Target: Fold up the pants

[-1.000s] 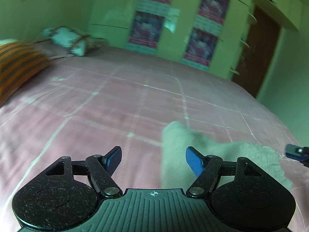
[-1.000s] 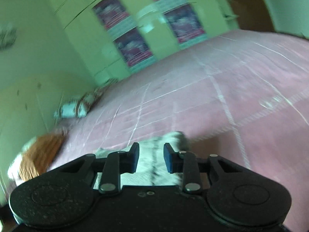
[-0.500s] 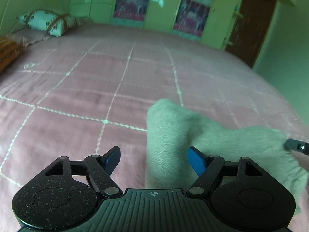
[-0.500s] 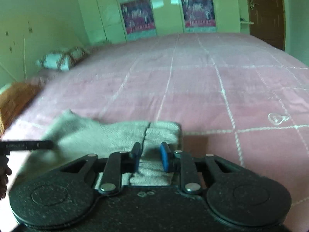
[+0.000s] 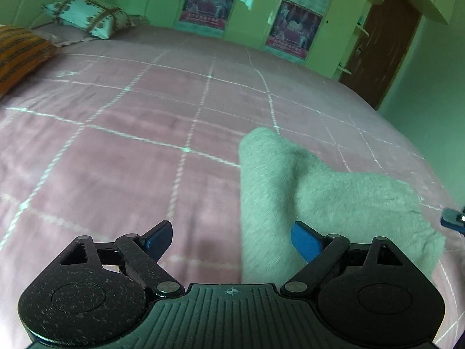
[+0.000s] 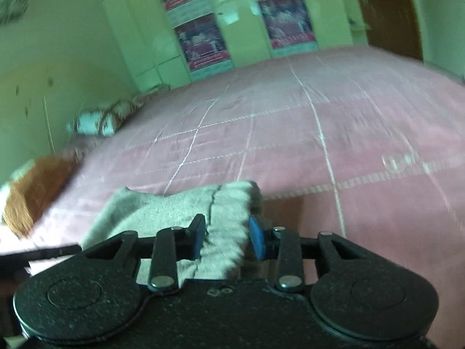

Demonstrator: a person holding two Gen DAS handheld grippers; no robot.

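The pants (image 5: 305, 186) are light grey fleece, folded into a compact bundle on the pink bedspread (image 5: 145, 122). My left gripper (image 5: 232, 241) is open and empty, with the bundle's left edge lying between its blue pads (image 5: 305, 242). In the right wrist view the pants (image 6: 180, 209) lie just in front of my right gripper (image 6: 228, 240), whose jaws stand open around the folded end without pinching it. The right gripper's tip shows at the far right edge of the left wrist view (image 5: 453, 221).
An orange striped pillow (image 5: 20, 52) and a patterned pillow (image 5: 87, 17) lie at the head of the bed. Green wardrobes with posters (image 5: 293, 29) and a brown door (image 5: 380, 43) stand behind. The bed edge (image 5: 407, 133) falls away to the right.
My right gripper's jaws have opened wider around the folded end of the pants and the view has tilted. The left gripper stays open beside the bundle.
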